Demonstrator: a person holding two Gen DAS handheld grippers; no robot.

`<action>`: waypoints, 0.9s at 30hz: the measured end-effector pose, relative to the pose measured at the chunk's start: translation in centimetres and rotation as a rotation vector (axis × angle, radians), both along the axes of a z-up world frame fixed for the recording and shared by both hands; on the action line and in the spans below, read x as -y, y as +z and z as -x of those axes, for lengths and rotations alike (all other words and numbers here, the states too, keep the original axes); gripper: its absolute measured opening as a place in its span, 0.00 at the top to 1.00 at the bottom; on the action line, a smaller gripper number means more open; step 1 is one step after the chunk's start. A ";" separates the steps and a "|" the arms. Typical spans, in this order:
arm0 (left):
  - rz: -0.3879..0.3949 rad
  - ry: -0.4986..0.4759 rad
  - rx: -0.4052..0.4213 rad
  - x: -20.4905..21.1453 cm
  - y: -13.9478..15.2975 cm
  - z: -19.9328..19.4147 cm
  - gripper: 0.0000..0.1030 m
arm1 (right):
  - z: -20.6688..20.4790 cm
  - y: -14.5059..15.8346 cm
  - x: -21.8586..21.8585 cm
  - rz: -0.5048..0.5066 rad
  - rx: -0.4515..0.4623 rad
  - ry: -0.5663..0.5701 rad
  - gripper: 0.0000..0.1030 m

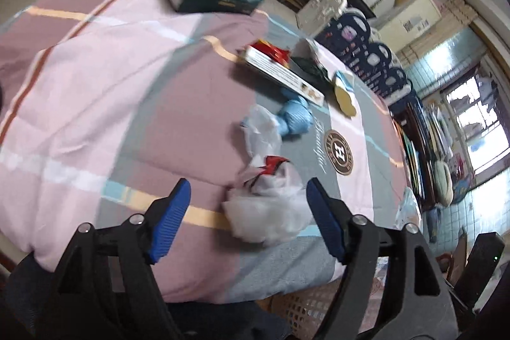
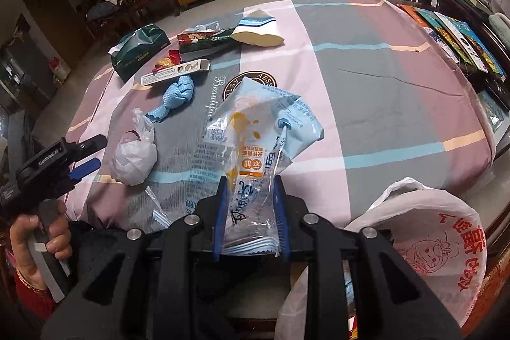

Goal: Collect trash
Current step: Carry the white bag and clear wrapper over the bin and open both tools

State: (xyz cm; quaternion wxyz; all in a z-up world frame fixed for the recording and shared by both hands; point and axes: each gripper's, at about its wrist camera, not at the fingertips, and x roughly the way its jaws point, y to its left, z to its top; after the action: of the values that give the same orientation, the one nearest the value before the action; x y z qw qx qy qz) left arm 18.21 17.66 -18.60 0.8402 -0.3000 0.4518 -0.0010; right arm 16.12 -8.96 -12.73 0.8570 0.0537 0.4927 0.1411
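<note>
Crumpled white bag [image 1: 271, 212] low centre on desk [image 1: 95, 85], between parted left claw [image 1: 248, 222]; close low. Right claw [image 2: 251, 212] clamped on plastic wrapper [image 2: 255, 142].

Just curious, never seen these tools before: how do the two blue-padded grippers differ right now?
The left gripper stands open, its pads clear of the crumpled white bag lying on the tablecloth. The right gripper is shut on a clear printed wrapper, lifted off the cloth. Both have black frames and blue ribbed pads.

crumpled white bag [image 2: 135, 153], clear wrapper [image 2: 255, 145] upright
</note>
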 end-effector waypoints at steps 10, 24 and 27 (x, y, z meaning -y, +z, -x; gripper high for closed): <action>-0.199 -0.152 -0.140 5.4 -2.1 -4.3 0.59 | 0.1 -0.1 0.1 -0.005 0.006 0.018 0.73; -0.237 -0.339 0.335 14.2 8.2 5.6 0.77 | 5.4 5.3 7.5 0.094 0.123 0.001 0.73; -0.210 -0.447 0.359 18.1 9.6 6.5 0.77 | 7.1 5.0 11.2 0.140 0.099 -0.046 0.73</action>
State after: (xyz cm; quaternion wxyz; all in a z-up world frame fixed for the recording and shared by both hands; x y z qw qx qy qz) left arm 11.68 -0.40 -8.96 0.9118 -0.0998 0.3488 -0.1923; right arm 9.04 -20.17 -7.78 0.8849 -0.0023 0.4571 0.0891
